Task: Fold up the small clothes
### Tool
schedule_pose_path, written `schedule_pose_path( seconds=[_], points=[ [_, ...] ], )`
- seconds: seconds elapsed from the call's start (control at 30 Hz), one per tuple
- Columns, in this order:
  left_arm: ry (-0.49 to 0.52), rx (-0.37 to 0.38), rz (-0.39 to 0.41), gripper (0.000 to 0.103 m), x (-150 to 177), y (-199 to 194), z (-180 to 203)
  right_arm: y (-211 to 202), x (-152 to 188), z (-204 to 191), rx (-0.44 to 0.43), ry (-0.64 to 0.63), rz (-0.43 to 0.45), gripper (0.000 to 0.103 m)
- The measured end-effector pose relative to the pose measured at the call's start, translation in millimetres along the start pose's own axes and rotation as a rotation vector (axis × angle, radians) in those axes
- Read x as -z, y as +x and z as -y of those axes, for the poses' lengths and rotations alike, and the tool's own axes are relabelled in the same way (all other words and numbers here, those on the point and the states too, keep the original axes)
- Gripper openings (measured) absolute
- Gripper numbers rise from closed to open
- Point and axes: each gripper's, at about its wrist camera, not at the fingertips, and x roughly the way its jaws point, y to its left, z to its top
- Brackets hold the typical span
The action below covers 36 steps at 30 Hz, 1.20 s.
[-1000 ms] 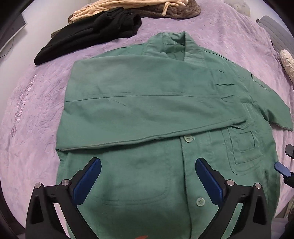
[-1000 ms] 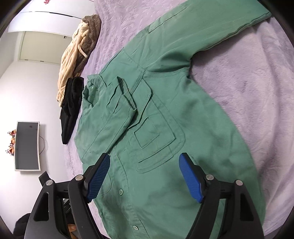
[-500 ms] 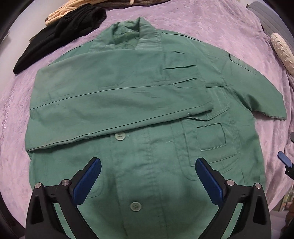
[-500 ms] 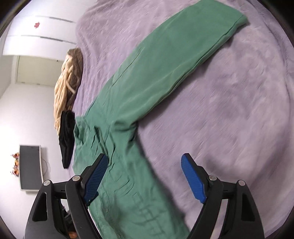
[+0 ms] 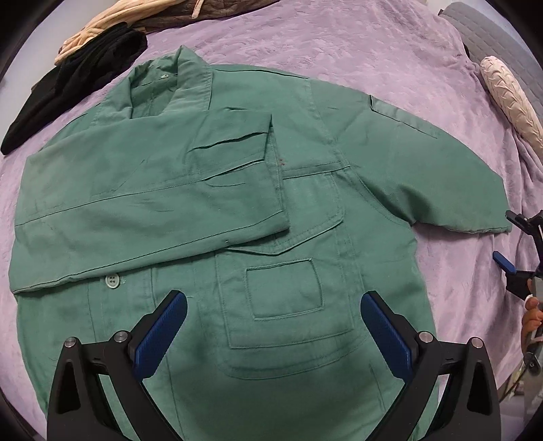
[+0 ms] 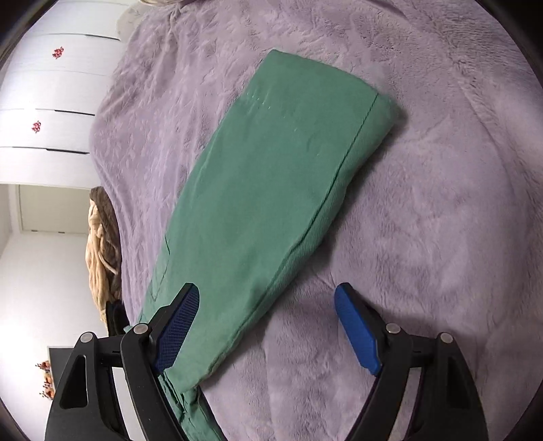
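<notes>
A green button shirt [image 5: 258,210] lies face up on the purple blanket [image 5: 356,44]. Its left sleeve [image 5: 152,200] is folded across the chest; its right sleeve [image 5: 441,176] stretches out flat to the right. My left gripper [image 5: 273,325] is open and empty above the chest pocket [image 5: 285,288]. My right gripper [image 6: 266,325] is open and empty, low over the outstretched sleeve [image 6: 271,190], with its left finger over the cloth and its right finger over bare blanket. It also shows at the right edge of the left wrist view [image 5: 512,244], by the cuff.
A black garment [image 5: 74,84] and a beige and brown pile [image 5: 142,17] lie at the blanket's far left. A pale pillow [image 5: 509,98] and a grey cushion [image 5: 492,37] lie at the far right. White drawers [image 6: 51,112] stand beyond the bed.
My left gripper has moved right across the shirt, from the button placket to the chest pocket. My right gripper has swung from the shirt body out to the outstretched sleeve and come closer to it.
</notes>
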Motion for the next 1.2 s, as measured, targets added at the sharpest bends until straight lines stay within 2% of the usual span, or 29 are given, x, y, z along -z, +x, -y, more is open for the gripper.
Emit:
schedule_pose_path(
  seconds=[0.23,0.3,0.33,0.37,0.47,0.57,0.67,0.8,0.9,1.03,1.13,1.2],
  points=[
    [0.005,-0.011,0.003,0.102,-11,14,12,8,-27,3,-0.082,0.056,0.075,0.085],
    [-0.002,-0.009,0.004,0.102,-12,15,13,10,-30,2,-0.087,0.073,0.071,0.080],
    [-0.005,-0.008,0.004,0.102,-12,16,13,10,-30,2,-0.087,0.084,0.069,0.051],
    [-0.009,-0.008,0.003,0.102,-12,16,12,12,-32,2,-0.086,0.094,0.061,0.006],
    [-0.022,-0.005,-0.001,0.102,-9,15,7,12,-29,-1,-0.113,0.105,0.053,0.004],
    [-0.033,-0.010,0.009,0.102,-8,10,-3,2,-22,-29,-0.115,-0.010,0.072,0.004],
    [-0.041,-0.020,0.027,0.102,-8,5,-18,-3,-8,-78,-0.144,-0.160,0.058,0.004],
    [-0.064,-0.038,0.045,0.102,-9,-1,-48,8,31,-157,-0.194,-0.382,0.002,0.004],
    [-0.095,-0.045,0.061,0.102,-8,-6,-74,27,84,-223,-0.214,-0.598,-0.062,0.004],
    [-0.143,-0.057,0.082,0.102,-7,-13,-113,72,189,-297,-0.164,-0.931,-0.172,0.004],
    [-0.182,-0.073,0.094,0.102,-4,-17,-145,122,263,-313,-0.115,-1.038,-0.297,0.004],
    [-0.206,-0.085,0.101,0.102,-4,-18,-164,155,298,-307,-0.076,-1.050,-0.376,0.005]
  ],
)
